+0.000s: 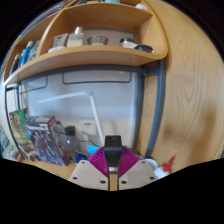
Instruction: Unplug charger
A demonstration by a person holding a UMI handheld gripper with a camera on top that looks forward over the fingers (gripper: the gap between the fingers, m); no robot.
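**Tongs pinch the charger low in the frame**

At bottom centre the tongs (112, 165) are closed on a small black charger (113, 148), its body held between the magenta pads (100, 160), which press it from both sides. A pale cable (93, 115) rises behind it, up the white wall (90, 95) at mid-frame. Across the top runs a wooden shelf (85, 55) carrying small boxes and jars. A tall wooden panel (185, 90) fills the right side. At lower left, colourful packets (35, 135) stand on the bench (60, 168), just left of the tongs
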